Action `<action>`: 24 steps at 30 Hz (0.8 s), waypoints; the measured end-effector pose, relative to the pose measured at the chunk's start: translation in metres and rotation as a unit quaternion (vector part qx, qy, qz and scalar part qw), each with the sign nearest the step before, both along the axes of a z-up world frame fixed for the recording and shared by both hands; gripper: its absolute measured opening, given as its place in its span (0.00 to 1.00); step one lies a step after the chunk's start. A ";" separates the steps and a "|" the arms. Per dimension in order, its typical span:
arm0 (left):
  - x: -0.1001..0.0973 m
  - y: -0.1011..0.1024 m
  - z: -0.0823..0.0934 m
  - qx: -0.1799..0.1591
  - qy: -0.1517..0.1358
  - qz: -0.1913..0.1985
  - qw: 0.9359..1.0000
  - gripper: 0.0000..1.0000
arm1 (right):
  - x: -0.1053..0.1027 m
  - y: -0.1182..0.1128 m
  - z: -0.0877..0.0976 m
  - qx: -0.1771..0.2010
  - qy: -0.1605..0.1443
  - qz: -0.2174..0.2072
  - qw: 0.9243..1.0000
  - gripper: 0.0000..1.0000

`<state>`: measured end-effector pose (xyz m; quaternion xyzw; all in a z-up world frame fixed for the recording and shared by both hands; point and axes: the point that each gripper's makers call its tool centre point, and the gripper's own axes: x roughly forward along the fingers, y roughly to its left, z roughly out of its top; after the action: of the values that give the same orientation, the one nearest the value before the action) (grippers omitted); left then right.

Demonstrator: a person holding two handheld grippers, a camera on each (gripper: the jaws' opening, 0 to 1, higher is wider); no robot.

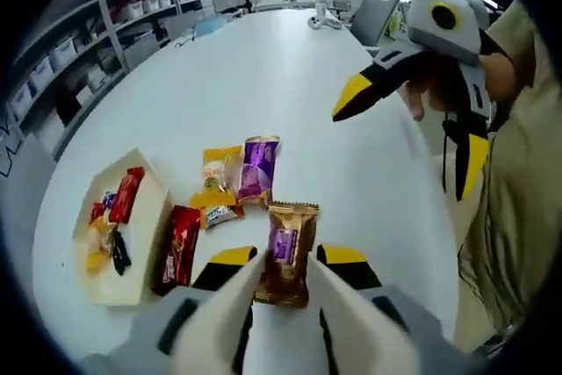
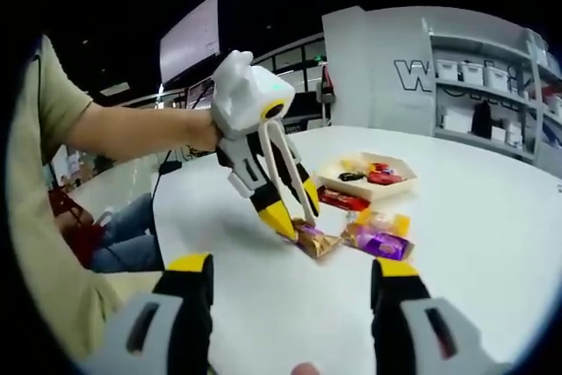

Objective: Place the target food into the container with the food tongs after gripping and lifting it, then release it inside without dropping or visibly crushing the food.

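A brown-gold snack packet (image 1: 285, 252) sits between the tips of white food tongs (image 1: 219, 305), which my left gripper (image 1: 290, 256) is shut on. In the right gripper view the packet (image 2: 316, 240) still looks to be touching the white table, under the left gripper (image 2: 285, 217) and its tongs (image 2: 294, 169). A cream tray (image 1: 145, 183) holding several snacks lies to the left; it also shows as the tray (image 2: 397, 189) beyond the packets. My right gripper (image 2: 290, 283) is open with nothing between its jaws, and it hovers as the right gripper (image 1: 413, 120) above the table's right side.
A purple packet (image 1: 257, 169), a yellow packet (image 1: 219, 167) and a red packet (image 1: 180, 248) lie between the tray and the brown one. Shelves with bins (image 1: 70, 50) line the left. A person's body (image 1: 518, 191) stands at the table's right edge.
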<state>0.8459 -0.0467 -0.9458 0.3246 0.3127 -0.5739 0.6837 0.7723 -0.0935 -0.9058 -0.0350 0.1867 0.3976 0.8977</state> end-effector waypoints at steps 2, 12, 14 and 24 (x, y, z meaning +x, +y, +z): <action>-0.001 -0.001 0.000 -0.001 0.002 -0.001 1.000 0.26 | 0.000 -0.001 0.000 0.000 0.001 -0.001 1.000 0.71; 0.001 0.002 0.001 -0.024 0.024 0.026 0.999 0.21 | 0.000 0.001 0.000 -0.001 0.001 0.001 1.000 0.71; 0.001 0.002 0.002 -0.028 0.024 0.029 0.999 0.20 | 0.000 0.001 0.000 0.000 0.001 0.001 1.000 0.71; -0.003 0.010 0.013 -0.032 0.029 0.032 0.999 0.19 | -0.001 0.001 0.000 -0.001 0.000 0.001 1.000 0.71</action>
<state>0.8425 -0.0365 -0.9333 0.2753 0.3246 -0.5704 0.7025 0.7718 -0.0930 -0.9060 -0.0357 0.1873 0.3983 0.8972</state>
